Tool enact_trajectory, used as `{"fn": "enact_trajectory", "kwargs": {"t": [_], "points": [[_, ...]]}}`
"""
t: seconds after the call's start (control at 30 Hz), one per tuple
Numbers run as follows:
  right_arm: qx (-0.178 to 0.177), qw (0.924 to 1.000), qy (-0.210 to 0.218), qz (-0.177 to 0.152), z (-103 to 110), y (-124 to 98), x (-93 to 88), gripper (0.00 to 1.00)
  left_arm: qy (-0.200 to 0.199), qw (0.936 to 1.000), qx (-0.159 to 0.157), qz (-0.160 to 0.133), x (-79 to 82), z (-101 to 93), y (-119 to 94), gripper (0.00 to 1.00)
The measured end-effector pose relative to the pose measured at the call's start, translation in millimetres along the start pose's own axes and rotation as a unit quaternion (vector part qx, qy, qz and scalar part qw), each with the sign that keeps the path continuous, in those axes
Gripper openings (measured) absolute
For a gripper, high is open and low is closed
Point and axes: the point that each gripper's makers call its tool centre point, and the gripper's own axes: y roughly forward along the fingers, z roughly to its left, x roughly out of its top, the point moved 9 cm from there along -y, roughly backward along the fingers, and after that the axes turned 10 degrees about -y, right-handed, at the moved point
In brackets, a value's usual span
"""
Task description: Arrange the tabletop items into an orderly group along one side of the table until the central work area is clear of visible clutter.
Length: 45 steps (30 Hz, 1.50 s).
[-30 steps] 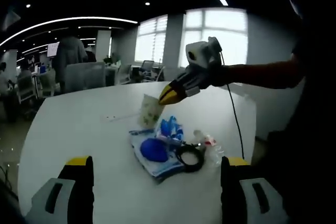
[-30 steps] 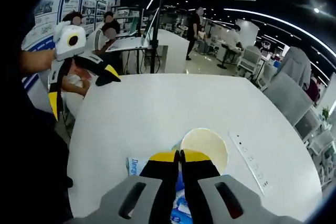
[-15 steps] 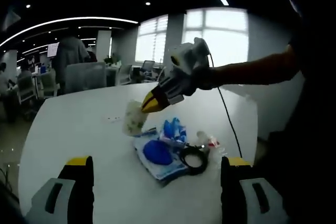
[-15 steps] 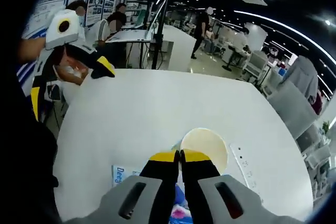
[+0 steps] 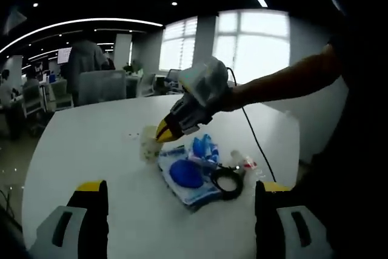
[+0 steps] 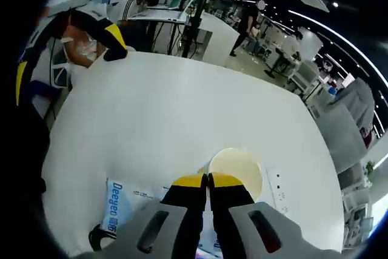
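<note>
The pale round paper cup hangs just above the white round table, its near rim pinched between the closed yellow tips of the right gripper; in the left gripper view the cup sits left of a small pile, at the tips of the right gripper. The pile holds a white plastic packet with blue print, a coiled black cable and a small clear wrapper with a red spot. The left gripper stands wide open, empty, its jaws apart over the table's near edge.

Open table beyond clutter
</note>
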Motion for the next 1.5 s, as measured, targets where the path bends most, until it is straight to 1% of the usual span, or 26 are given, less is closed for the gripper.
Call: {"fn": "enact_trajectory", "kwargs": {"t": [0.13, 0.27, 0.33, 0.47, 0.53, 0.6, 0.63, 0.73, 0.87, 1.07, 1.17, 1.27, 1.33, 1.47, 1.5], "points": [[0.006, 0.9999, -0.013, 0.009, 1, 5, 0.9, 0.0, 0.003, 1.0, 0.006, 0.006, -1.6, 4.8, -1, 1.0], [0.012, 0.9994, -0.027, 0.019, 1, 15, -2.5, 0.0, 0.004, 0.9999, 0.008, 0.014, -1.8, 7.8, 0, 1.0], [0.017, 0.9994, -0.022, 0.018, 0, 18, -1.9, 0.0, 0.003, 0.9998, 0.008, 0.016, -1.3, 8.4, 1, 1.0], [0.022, 0.999, -0.034, 0.02, 1, 23, 0.6, 0.0, 0.005, 0.9997, 0.006, 0.022, -0.6, 9.1, 3, 1.0], [0.025, 0.9986, -0.044, 0.015, 2, 27, 1.5, 0.0, 0.004, 0.9997, 0.007, 0.021, -0.3, 10.1, 3, 1.0], [0.036, 0.9977, -0.053, 0.021, 4, 30, -0.6, 0.0, 0.002, 0.9997, 0.008, 0.021, -0.5, 10.6, 4, 1.0], [0.034, 0.9973, -0.061, 0.025, 4, 33, -2.0, 0.0, 0.001, 0.9998, 0.009, 0.02, -0.5, 10.7, 4, 1.0], [0.04, 0.9973, -0.057, 0.024, 4, 36, -4.4, 0.0, -0.001, 0.9998, 0.007, 0.019, -0.8, 9.9, 5, 1.0], [0.044, 0.9974, -0.053, 0.019, 5, 34, -3.1, 0.0, -0.004, 0.9998, 0.009, 0.02, -2.4, 10.4, 5, 1.0], [0.044, 0.9977, -0.048, 0.02, 3, 36, -5.6, 0.0, -0.006, 0.9998, 0.01, 0.018, -2.2, 10.4, 5, 1.0], [0.035, 0.9977, -0.055, 0.017, 4, 35, -4.1, 0.08, -0.008, 0.9998, 0.01, 0.017, -2.5, 10.5, 4, 1.0], [0.038, 0.9982, -0.044, 0.016, 4, 34, -3.3, 0.17, -0.012, 0.9998, 0.007, 0.016, -3.8, 10.2, 5, 1.0], [0.031, 0.9984, -0.047, 0.012, 3, 32, -2.0, 0.19, -0.019, 0.9997, 0.003, 0.014, -5.1, 9.6, 5, 1.0], [0.016, 0.9992, -0.036, 0.003, 2, 22, 1.8, 0.25, -0.016, 0.9998, 0.004, 0.015, -6.2, 7.1, 5, 1.0], [0.012, 0.9995, -0.029, -0.002, 2, 16, 3.3, 0.25, -0.015, 0.9998, 0.002, 0.013, -5.8, 6.0, 5, 1.0]]}}
